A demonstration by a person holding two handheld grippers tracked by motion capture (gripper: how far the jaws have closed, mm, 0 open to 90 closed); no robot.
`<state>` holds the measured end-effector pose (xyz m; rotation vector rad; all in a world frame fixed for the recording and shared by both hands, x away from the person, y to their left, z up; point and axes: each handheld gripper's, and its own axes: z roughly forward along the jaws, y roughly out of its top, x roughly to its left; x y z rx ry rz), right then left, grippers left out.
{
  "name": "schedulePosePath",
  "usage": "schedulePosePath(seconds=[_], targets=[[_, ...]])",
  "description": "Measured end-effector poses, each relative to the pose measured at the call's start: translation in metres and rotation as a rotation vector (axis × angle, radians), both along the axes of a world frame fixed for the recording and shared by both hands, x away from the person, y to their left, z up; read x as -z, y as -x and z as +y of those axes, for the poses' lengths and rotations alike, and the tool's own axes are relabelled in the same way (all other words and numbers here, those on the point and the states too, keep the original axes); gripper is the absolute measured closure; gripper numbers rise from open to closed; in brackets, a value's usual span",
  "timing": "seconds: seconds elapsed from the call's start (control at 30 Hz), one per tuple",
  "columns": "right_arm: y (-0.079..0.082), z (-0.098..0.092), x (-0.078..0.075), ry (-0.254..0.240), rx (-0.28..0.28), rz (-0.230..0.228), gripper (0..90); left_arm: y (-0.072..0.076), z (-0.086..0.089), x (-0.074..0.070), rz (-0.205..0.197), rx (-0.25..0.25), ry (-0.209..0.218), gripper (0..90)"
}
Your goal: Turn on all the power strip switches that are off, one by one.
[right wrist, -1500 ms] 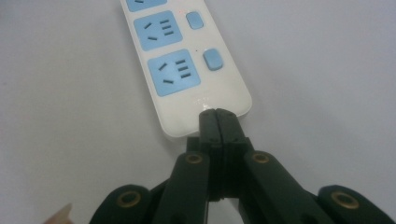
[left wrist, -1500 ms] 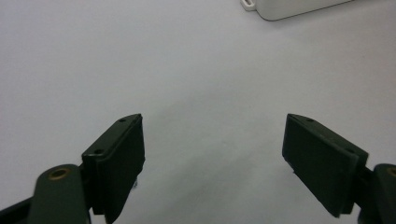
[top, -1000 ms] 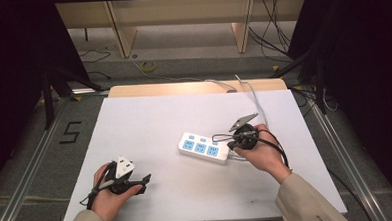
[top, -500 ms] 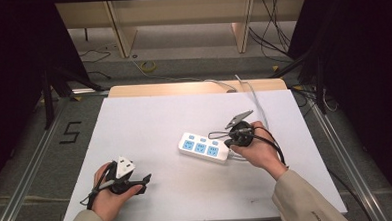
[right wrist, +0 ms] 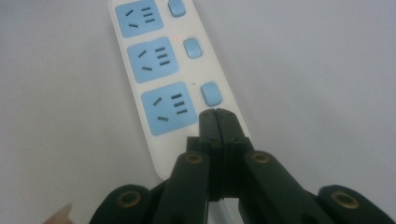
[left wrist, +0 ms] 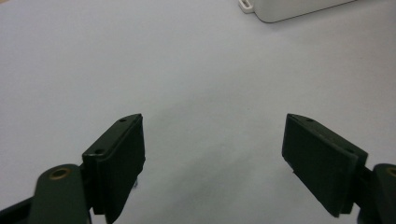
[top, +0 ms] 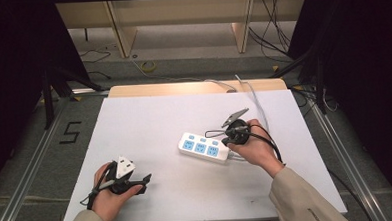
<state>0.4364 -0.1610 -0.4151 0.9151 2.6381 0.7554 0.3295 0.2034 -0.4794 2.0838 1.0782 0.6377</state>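
Closed R tongs hovering at a power-strip switch; L tongs idling.

You're parking the left gripper (top: pixel 137 182) near the table's (top: pixel 149 122) front-left corner, jaws spread wide w/ nothing btwn them. The power strip (top: pixel 204 147) is lying right of the table's centre, angled, cord end toward the right edge. You're holding the right gripper (right wrist: pixel 217 116) w/ jaws pressed together, tips just short of the nearest blue switch (right wrist: pixel 211 93); contact can't be told. Risk, as I judge it: you're coming in at a slant, so the tips could be skidding off the button onto the socket face, or shoving the loose strip sideways. Vs 1 s ago, your right hand is sitting slightly closer to the strip; L side unchanged.
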Motion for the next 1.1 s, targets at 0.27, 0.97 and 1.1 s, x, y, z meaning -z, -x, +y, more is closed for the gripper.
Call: schedulePosePath(seconds=[0.27, 0.97, 1.1], targets=[[-0.005, 0.005, -0.003, 0.009, -0.003, 0.003, 90.0, 0.000, 0.000, 0.000, -0.001, 0.002, -0.002, 21.2], [-0.018, 0.021, -0.001, 0.038, -0.008, 0.019, 90.0, 0.000, 0.000, -0.001, -0.006, 0.005, 0.001, 21.3], [-0.020, 0.023, 0.001, 0.044, -0.011, 0.021, 90.0, 0.000, 0.000, -0.001, -0.004, 0.005, -0.003, 21.3]])
